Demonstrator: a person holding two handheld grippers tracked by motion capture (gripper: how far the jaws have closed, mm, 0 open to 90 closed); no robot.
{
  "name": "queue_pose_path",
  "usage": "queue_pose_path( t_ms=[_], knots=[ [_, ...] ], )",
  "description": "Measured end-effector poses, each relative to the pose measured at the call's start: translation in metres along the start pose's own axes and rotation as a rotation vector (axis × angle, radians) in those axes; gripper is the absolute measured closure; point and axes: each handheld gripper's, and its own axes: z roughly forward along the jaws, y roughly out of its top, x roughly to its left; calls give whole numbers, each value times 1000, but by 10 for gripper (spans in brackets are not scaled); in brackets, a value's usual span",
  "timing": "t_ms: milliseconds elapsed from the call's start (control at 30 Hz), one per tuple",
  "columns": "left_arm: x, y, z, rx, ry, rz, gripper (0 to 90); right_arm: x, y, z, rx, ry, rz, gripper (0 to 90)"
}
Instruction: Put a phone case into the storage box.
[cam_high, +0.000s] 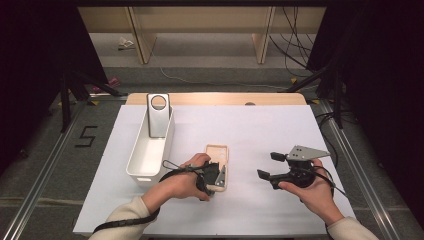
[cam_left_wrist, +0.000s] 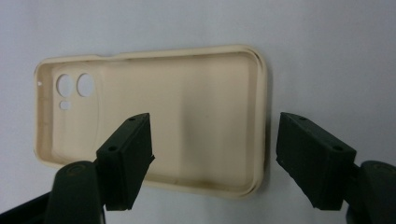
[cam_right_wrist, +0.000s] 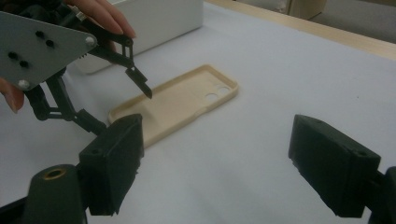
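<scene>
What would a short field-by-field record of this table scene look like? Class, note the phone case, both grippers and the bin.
phone case: beige, lying open side up on the white table cover, camera cut-outs at its far end
left gripper: over the case's near end, jaws apart, straddling one long edge, pads not pressing
right gripper: held off to the case's right above the cover, jaws open, nothing between them
white bin: left of the case, apart from it
grey holder: upright in the bin's far end, round hole near its top

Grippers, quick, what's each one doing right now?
Left gripper: open, poised over the end of the beige phone case, one jaw inside, one outside; no grip yet.
Right gripper: open, holding nothing.
</scene>
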Motion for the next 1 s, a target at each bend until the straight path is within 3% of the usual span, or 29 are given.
queue_pose_path(
  t_ms=[300,667,1000],
  knots=[
    [0,0,2,11,-20,0,318,0,0,0,3,1,-1,192],
    [-1,-1,2,14,-90,-12,481,0,0,0,7,7,0,194],
    [-2,2,1,26,-129,22,627,1,0,1,9,11,-2,193]
  ],
)
